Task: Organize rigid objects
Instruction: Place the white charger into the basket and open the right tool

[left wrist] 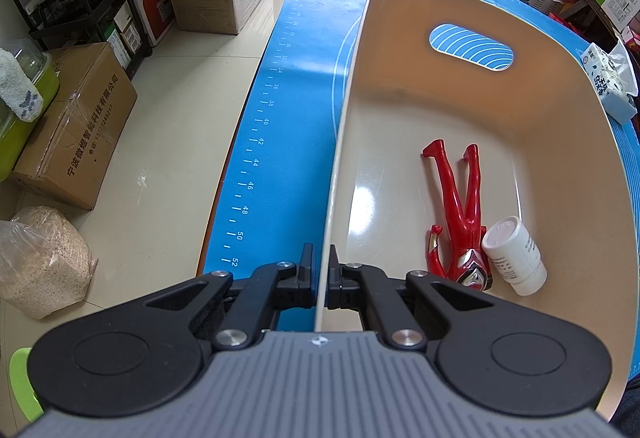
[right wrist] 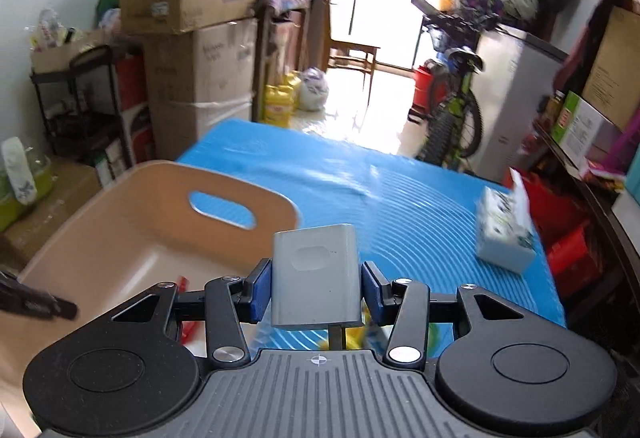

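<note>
A beige plastic bin (left wrist: 400, 18) with a handle slot stands on the blue mat (left wrist: 280, 98). Inside it lie a red toy figure (left wrist: 460, 214) and a white pill bottle (left wrist: 516, 254). My left gripper (left wrist: 320, 270) is shut on the bin's left wall near its near end. My right gripper (right wrist: 316, 278) is shut on a grey rectangular block (right wrist: 316, 270) and holds it above the mat, just right of the bin (right wrist: 132, 206). The left gripper's fingers (right wrist: 36, 304) show at the left edge of the right wrist view.
A tissue pack (right wrist: 504, 234) lies on the mat (right wrist: 400, 198) at the right; it also shows in the left wrist view (left wrist: 608, 82). Yellow objects (right wrist: 356, 334) lie under the right gripper. Cardboard boxes (left wrist: 76, 122) and a bicycle (right wrist: 452, 106) stand around the table.
</note>
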Available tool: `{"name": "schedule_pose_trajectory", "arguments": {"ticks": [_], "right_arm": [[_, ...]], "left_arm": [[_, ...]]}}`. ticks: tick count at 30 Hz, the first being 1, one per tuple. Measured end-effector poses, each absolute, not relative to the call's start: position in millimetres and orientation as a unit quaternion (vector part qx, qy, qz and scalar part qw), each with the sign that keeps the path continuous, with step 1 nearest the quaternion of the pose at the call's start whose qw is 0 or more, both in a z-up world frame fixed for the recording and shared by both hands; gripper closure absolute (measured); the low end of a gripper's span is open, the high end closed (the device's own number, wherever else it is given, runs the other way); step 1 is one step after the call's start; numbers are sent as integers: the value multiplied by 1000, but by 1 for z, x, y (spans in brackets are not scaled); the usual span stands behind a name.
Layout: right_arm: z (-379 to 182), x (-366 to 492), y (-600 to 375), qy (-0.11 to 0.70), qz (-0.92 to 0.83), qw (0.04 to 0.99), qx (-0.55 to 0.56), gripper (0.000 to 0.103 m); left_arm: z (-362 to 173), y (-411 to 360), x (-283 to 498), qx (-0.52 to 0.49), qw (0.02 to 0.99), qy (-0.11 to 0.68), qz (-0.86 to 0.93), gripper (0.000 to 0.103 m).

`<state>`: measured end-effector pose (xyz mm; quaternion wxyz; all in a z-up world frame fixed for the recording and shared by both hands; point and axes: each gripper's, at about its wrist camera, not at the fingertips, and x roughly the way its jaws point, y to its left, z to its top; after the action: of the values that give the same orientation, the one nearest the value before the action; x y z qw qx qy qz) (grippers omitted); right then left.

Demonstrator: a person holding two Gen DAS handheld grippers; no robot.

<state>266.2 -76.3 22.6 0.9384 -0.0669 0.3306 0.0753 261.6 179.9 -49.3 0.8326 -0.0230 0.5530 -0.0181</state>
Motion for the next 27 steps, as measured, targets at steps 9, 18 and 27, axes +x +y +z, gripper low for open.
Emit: {"name": "schedule_pose_trajectory", "arguments": {"ticks": [9, 18, 27], "right_arm": [[10, 286, -18, 354, 141, 921, -79, 50], [-32, 294, 25, 426, 174, 881, -108, 50], [-64, 303, 33, 495, 174, 841, -128, 50]], "left_arm": [[-49, 180, 262, -22, 833, 553, -18, 98], [-49, 180, 262, -22, 833, 553, -18, 99], [-47, 179, 263, -23, 834, 551, -20, 99]]}}
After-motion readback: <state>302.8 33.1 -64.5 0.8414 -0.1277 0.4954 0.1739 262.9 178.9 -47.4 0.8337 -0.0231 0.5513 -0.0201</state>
